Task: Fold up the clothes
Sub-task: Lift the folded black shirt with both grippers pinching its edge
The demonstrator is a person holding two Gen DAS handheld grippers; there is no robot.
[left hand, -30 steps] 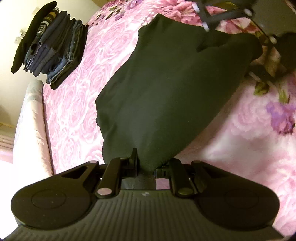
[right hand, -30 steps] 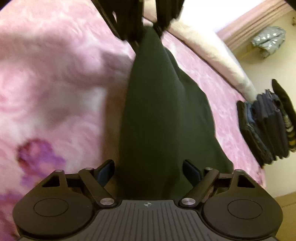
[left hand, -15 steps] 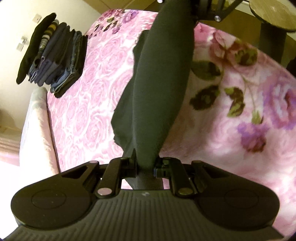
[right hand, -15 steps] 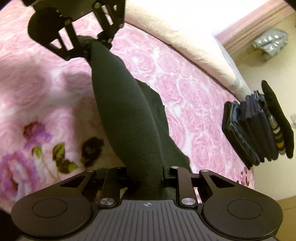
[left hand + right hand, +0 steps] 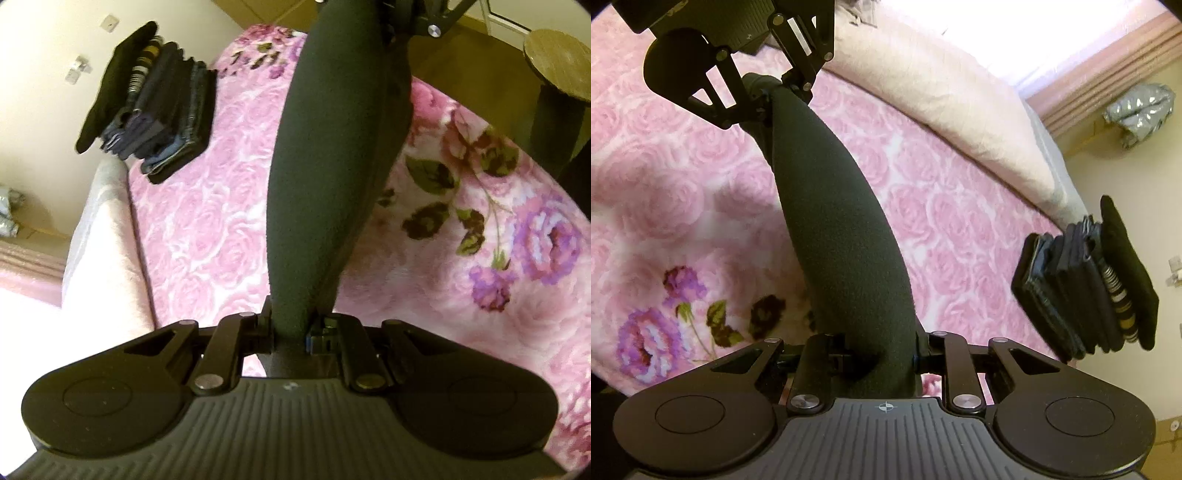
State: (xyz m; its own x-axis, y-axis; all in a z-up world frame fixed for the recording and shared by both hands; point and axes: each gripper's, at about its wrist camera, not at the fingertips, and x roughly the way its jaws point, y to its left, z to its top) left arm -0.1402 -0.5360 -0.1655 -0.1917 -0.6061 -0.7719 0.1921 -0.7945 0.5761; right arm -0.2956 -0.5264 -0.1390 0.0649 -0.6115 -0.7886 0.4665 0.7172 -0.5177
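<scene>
A dark garment [image 5: 332, 155] is stretched taut in the air between both grippers, above a bed with a pink rose blanket [image 5: 207, 229]. My left gripper [image 5: 290, 328] is shut on one end of it. My right gripper [image 5: 882, 354] is shut on the other end of the garment [image 5: 834, 229]. The right gripper also shows at the top of the left wrist view [image 5: 402, 22], and the left gripper at the top left of the right wrist view [image 5: 764, 92]. The cloth hangs folded lengthwise, off the blanket.
A stack of folded dark clothes [image 5: 155, 107] lies near the bed's far edge by the wall; it also shows in the right wrist view [image 5: 1086, 288]. A pale pillow [image 5: 942, 96] runs along one side. A round wooden stool [image 5: 557, 62] stands beside the bed.
The garment lay spread on the blanket; the right gripper closed on its end, and both grippers have lifted it clear and pulled it into a taut narrow band.
</scene>
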